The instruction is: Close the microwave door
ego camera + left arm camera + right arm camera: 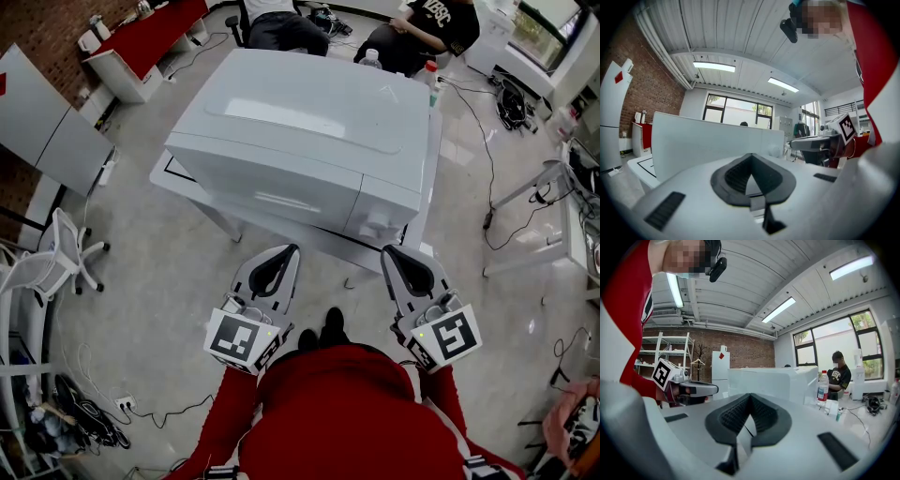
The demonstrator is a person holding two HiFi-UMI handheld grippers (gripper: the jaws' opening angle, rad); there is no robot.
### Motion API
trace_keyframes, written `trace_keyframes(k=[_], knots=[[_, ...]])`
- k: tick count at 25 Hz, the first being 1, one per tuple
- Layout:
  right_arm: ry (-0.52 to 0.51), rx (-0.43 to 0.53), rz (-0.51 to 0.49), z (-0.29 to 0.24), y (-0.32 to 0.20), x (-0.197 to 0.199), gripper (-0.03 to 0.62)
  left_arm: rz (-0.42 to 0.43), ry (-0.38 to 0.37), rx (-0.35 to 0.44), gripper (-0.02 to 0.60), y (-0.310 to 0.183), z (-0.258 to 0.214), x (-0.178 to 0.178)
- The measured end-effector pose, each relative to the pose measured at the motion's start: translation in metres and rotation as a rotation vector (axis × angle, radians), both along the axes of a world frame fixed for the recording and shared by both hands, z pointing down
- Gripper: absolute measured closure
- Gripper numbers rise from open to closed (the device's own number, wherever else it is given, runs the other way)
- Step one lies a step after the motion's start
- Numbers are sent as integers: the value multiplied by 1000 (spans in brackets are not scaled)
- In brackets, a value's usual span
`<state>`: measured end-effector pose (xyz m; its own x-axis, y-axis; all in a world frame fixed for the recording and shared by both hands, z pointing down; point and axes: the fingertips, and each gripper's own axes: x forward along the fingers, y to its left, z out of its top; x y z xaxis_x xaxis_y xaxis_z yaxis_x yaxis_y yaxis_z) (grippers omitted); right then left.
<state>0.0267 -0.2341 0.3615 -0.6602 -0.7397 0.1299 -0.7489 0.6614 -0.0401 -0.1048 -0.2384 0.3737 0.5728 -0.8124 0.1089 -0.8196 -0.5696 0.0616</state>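
Boxy white microwave [300, 131], smooth matte shell with rounded edges, set squarely on a white bench [172, 180] edged with a thin black line; door flush with the front, pale round knob [377, 225] at the right end. Just short of that front, side by side and not touching it: left tool [291, 253] and right tool [391, 253], grey bodies, ribbed black pads pressed tip to tip, nothing gripped in either.
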Motion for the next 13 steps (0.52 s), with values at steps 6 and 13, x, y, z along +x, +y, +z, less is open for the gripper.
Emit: trace_keyframes(k=[6, 13], knots=[[2, -4, 6, 2, 0, -1, 582, -6, -6, -3, 572, 0, 1, -3], [23, 1, 16, 4, 1, 1, 582, -2, -11, -9, 572, 1, 5, -3]])
